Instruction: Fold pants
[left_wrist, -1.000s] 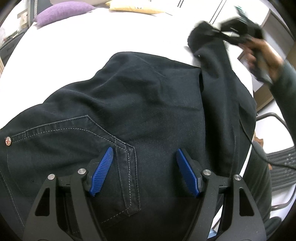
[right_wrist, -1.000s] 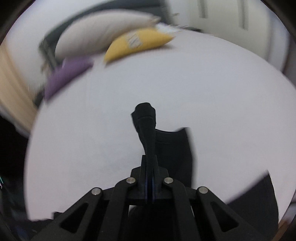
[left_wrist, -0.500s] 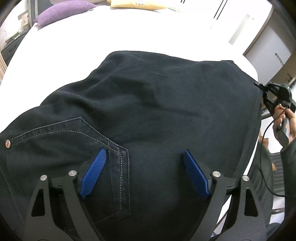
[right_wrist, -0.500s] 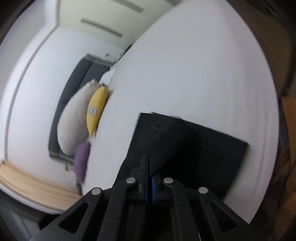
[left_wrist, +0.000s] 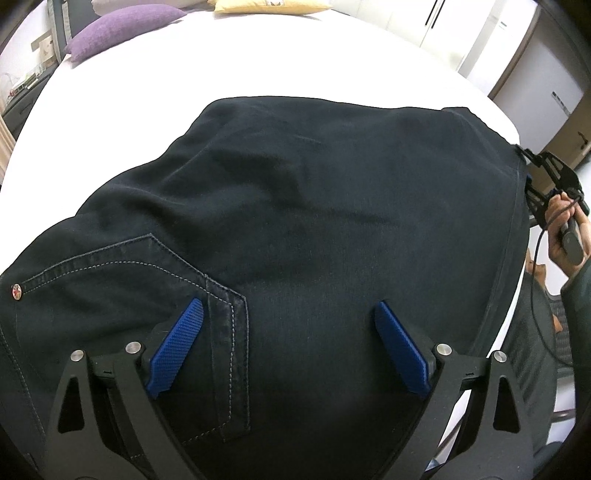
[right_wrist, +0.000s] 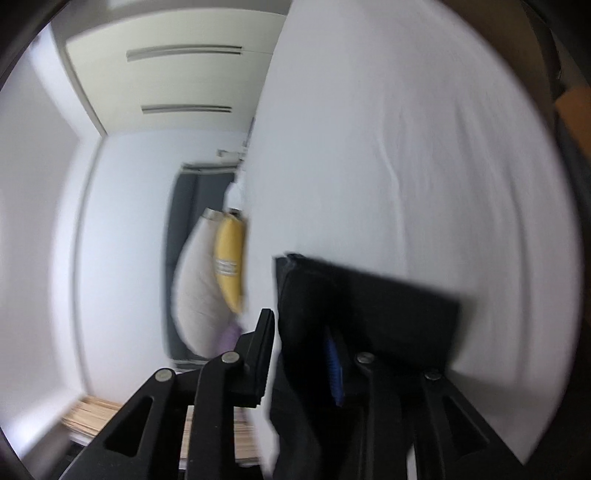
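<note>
Left wrist view: we find the pants (left_wrist: 314, 229) folded over once on the bed (left_wrist: 258, 59), left gripper (left_wrist: 291, 350) spreading empty above them, right gripper (right_wrist: 299, 354) opening off their edge; further folds likely remain.

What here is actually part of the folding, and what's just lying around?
Part of the job: dark pants; left gripper, jaws opening above them; right gripper, jaws opening, cloth between them.

Lying about: purple cushion; yellow cushion; grey pillow.

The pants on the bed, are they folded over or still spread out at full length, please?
Folded over: the pants lie doubled on the white bed, an upper layer covering part of the pocket, its straight far edge running across.
</note>
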